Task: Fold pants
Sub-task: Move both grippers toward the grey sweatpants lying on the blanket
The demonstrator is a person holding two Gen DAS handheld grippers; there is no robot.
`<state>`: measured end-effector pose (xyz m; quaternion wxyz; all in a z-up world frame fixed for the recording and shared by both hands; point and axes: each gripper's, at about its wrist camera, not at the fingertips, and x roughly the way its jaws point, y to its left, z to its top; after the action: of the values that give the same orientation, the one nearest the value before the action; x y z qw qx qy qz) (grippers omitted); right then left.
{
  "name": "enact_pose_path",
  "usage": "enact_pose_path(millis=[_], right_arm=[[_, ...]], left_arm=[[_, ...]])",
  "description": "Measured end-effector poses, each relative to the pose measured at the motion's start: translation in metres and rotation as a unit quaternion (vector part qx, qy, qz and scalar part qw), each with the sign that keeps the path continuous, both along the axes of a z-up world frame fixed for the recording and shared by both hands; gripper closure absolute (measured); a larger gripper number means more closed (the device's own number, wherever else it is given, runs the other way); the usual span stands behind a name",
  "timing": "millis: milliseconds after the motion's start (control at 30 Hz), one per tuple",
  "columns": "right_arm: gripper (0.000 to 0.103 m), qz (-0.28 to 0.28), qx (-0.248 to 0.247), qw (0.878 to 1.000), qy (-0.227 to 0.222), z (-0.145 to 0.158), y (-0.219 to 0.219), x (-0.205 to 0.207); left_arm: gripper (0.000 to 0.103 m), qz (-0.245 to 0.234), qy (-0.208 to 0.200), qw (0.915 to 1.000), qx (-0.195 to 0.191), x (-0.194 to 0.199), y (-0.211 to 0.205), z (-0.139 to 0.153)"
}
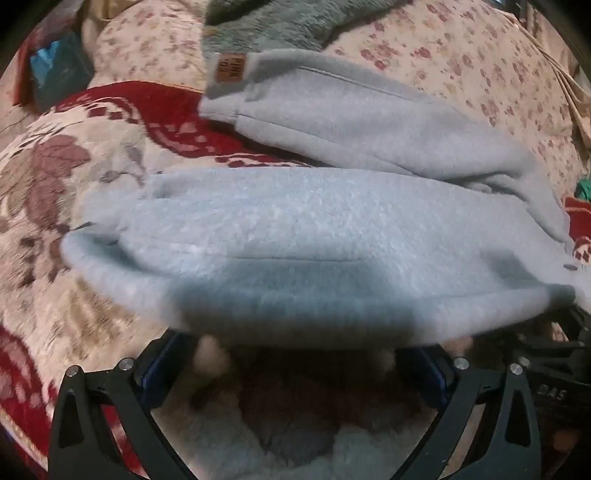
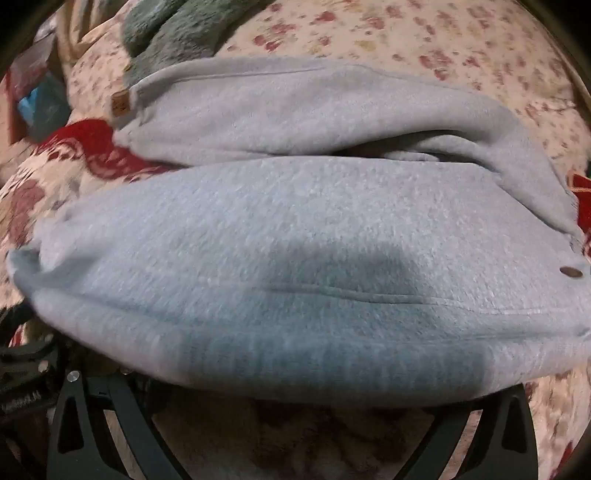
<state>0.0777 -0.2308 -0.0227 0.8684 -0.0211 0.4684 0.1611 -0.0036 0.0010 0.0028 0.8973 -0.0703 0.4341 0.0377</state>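
One pair light grey fleece pants (image 1: 314,229), two layers showing, far layer over near; one brown patch label (image 1: 231,67) at far left end of pants; one small dark button (image 2: 570,272) near right edge; one grey-green plush blanket (image 1: 273,22) at far edge of bed; one floral bedspread (image 1: 461,62); one red-patterned blanket (image 1: 110,158); two grippers, left gripper (image 1: 295,354), right gripper (image 2: 295,398), two black fingers each.

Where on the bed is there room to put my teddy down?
Bare floral blanket lies beyond the pants, right of the green fuzzy blanket. More lies left of the pants, by the red pattern. The middle is crowded.
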Motion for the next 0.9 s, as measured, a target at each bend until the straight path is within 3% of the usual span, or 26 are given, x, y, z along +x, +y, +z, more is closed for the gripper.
enact_pose_path(millis=[267, 500, 633, 700, 900], right_arm=[[0.001, 0.049, 0.051, 0.997, 0.011, 0.023, -0.03, -0.041], [0.001, 0.054, 0.05, 0.997, -0.029, 0.047, -0.05, -0.059], [0.001, 0.051, 0.07, 0.996, -0.022, 0.052, -0.058, -0.06], [0.001, 0.05, 0.076, 0.996, -0.022, 0.054, -0.061, -0.061], [0.001, 0.036, 0.082, 0.996, -0.023, 0.057, -0.078, -0.064]], left_arm=[[0.0, 0.018, -0.028, 0.9981, -0.051, -0.027, 0.016, 0.027], [0.0, 0.033, -0.054, 0.9969, -0.048, -0.04, 0.031, 0.051], [0.0, 0.036, -0.046, 0.9974, -0.042, -0.04, 0.031, 0.056], [0.0, 0.032, -0.064, 0.9967, -0.037, -0.043, 0.03, 0.056], [0.0, 0.052, -0.019, 0.9969, -0.056, -0.037, 0.036, 0.056]])
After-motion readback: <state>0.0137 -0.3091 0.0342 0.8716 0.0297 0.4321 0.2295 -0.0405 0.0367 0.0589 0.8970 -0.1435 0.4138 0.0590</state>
